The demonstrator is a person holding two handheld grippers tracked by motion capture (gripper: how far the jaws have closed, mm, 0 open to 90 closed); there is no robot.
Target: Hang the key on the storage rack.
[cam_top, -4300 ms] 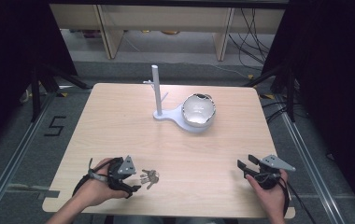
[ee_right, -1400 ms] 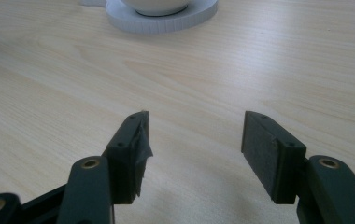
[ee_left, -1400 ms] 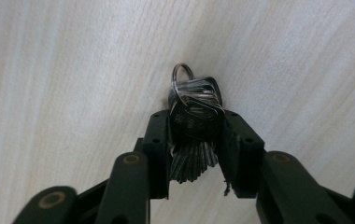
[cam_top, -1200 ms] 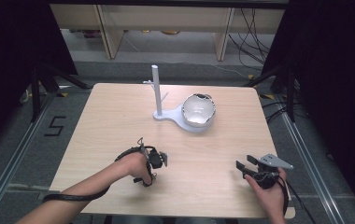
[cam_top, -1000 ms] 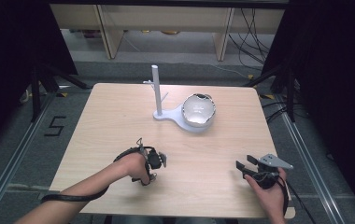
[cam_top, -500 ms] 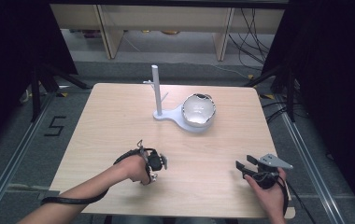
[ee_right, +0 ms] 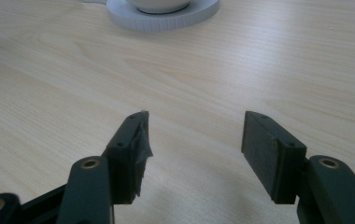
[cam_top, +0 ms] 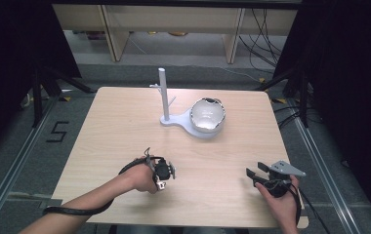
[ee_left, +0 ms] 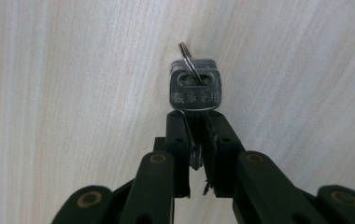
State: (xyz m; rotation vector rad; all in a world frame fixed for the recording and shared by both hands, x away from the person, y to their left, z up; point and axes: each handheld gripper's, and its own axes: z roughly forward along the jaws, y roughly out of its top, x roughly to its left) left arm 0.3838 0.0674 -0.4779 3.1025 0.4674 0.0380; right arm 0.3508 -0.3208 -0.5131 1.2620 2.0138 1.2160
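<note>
Between left hand-held gripper (ee_left: pixel 196 140) jaws, keys (ee_left: pixel 195 91) clamped

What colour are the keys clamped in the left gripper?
Silver: the flat metal keys on a thin ring, clearest in the left gripper view.

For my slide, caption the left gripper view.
Left black tongs clamp silver metal keys above the pale wooden table.

On the worktop (cam_top: pixel 115 126) we see the stand with its upright post (cam_top: pixel 163 95) toward the far edge, the bowl (cam_top: pixel 207 115) on its base just right of the post. Near our edge, the left claw (cam_top: pixel 166 171) sits left of centre with the keys (ee_left: pixel 195 86) between its jaws, the right claw (cam_top: pixel 256 174) well apart to its right.
</note>
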